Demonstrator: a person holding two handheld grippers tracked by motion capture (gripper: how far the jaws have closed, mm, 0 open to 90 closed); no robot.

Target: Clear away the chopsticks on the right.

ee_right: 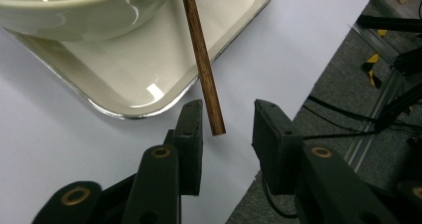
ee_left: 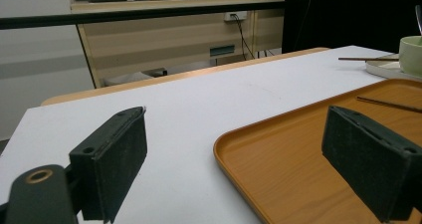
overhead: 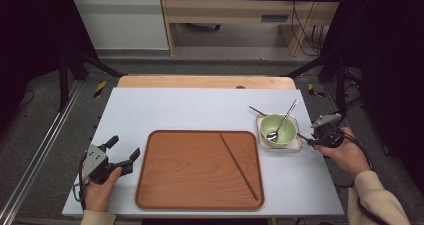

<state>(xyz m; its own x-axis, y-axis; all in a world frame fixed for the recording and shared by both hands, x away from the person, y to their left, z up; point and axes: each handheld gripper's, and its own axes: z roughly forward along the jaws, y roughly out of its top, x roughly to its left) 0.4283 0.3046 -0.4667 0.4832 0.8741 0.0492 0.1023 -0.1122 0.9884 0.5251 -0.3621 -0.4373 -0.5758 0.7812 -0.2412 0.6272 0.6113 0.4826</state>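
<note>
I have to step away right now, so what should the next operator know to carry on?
Right tool: open, jaws either side of the end of a chopstick that lies across the small tray under the green bowl; not yet clamped.
Left tool: open, empty, by the wooden tray's left edge.
Done: one chopstick already lies on the wooden tray.
Left, probably: grip the second chopstick and move it across. A spoon rests in the bowl.

The left gripper (ee_left: 239, 159) gapes over the tray (ee_left: 278, 159) edge; a chopstick (ee_left: 388, 104) seemingly lies on it.
</note>
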